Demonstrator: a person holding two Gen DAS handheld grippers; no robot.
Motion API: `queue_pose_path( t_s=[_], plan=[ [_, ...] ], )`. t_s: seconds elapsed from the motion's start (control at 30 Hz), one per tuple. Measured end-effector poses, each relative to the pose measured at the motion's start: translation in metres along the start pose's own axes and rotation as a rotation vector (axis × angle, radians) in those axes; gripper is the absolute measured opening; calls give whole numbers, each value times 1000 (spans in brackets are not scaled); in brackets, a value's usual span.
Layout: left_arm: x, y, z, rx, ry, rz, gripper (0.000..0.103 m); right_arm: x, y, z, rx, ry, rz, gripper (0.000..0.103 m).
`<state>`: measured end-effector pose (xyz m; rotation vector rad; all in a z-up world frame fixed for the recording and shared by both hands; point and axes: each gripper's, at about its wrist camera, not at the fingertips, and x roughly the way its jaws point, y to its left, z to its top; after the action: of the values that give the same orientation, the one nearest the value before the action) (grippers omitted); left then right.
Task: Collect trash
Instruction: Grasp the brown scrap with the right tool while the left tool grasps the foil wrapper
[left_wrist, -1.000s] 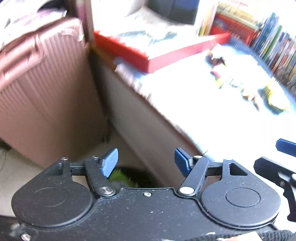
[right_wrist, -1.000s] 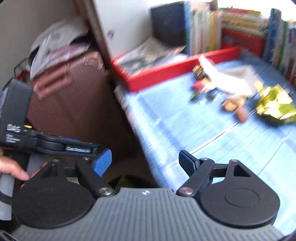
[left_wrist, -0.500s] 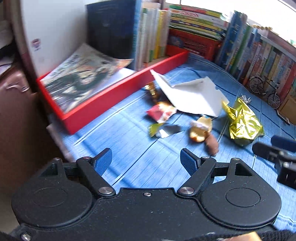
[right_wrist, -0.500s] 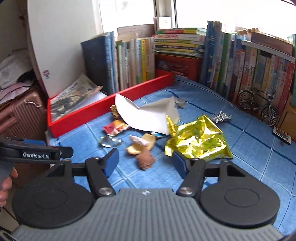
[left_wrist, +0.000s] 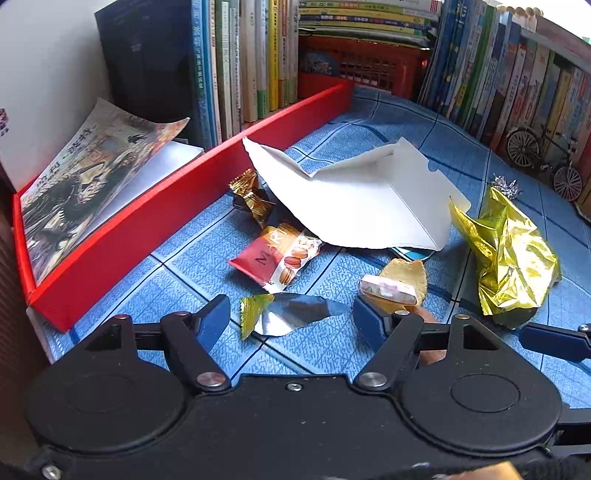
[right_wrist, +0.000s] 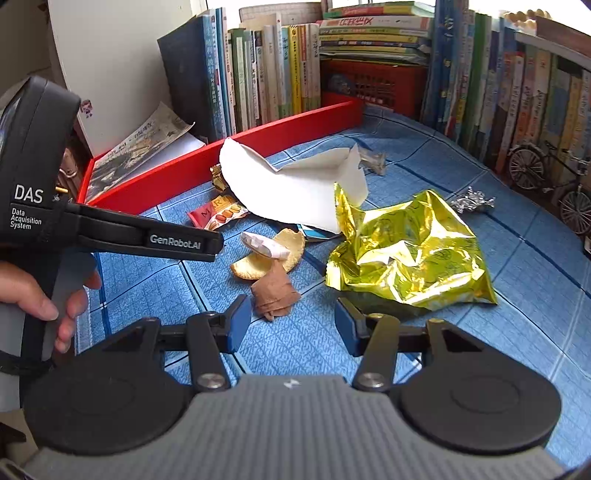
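Trash lies scattered on a blue checked tablecloth (left_wrist: 177, 295), ringed at the back by rows of upright books (right_wrist: 280, 74) and a long red tray (left_wrist: 122, 236) holding a magazine (left_wrist: 85, 181). Biggest of the litter is a bent white sheet of card (left_wrist: 362, 199), raised like a tent over the middle of the pile. To its right sits a crumpled gold foil bag (right_wrist: 406, 251). A red biscuit wrapper (left_wrist: 277, 258) pokes out from under the card's near edge, and a small gold sweet wrapper (left_wrist: 251, 195) lies beside the tray wall. Nearer the cameras are a round biscuit (right_wrist: 269, 254) with a pale wrapped sweet (right_wrist: 264, 245) on top, a brown paper scrap (right_wrist: 275, 295) just in front, and a torn silver wrapper (left_wrist: 291, 314).

Left gripper (left_wrist: 291, 321) hovers over the silver wrapper, which shows between its blue fingers; the jaws are closing, pads not yet touching it. Right gripper (right_wrist: 291, 325) is closing too, spread just below the brown scrap, with nothing pinched. A hand (right_wrist: 48, 295) holds the left gripper's handle.
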<state>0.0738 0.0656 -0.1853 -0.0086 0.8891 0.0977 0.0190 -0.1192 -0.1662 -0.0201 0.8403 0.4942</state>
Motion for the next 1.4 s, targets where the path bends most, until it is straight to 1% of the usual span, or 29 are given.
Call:
queue_pose_path(
  t_s=[0.1,0.33,0.43,0.53,0.6,0.63,0.7,0.77,0.9,0.97,1.0,1.03,1.13,1.23,1.4],
  plan=[
    [9,-2,1,11,7,5,65,12,-1,3,-9,11,13,59],
    [25,0,2,-3,34,0,57,32,-2,8,-34,28,35,59],
    [30,-1,2,9,49,12,51,39,-2,9,-44,36,42,59],
    [31,-3,1,29,39,23,44,45,-2,8,-54,41,46,59],
    [30,-4,1,36,34,20,34,47,-1,8,-60,41,50,59],
    [30,-4,1,40,31,19,31,47,-1,8,-63,41,52,58],
    [29,-5,1,45,26,23,19,48,0,8,-70,37,57,55],
    [27,-4,1,41,24,16,14,48,2,9,-78,35,64,54],
    [21,-4,-1,45,8,9,9,52,6,8,-91,43,70,53],
    [18,-5,-1,53,3,6,8,56,7,8,-87,48,70,51],
    [16,-5,-2,56,0,4,7,58,7,8,-85,52,70,48],
    [14,-6,-2,60,-3,4,7,60,8,8,-83,58,71,41],
    [9,-6,-3,60,-9,1,6,61,10,9,-89,60,76,36],
    [5,-6,-5,55,-15,-1,6,57,11,9,-91,53,83,34],
    [-6,-5,-8,58,-32,-1,6,42,11,8,-85,37,80,33]
  ],
)
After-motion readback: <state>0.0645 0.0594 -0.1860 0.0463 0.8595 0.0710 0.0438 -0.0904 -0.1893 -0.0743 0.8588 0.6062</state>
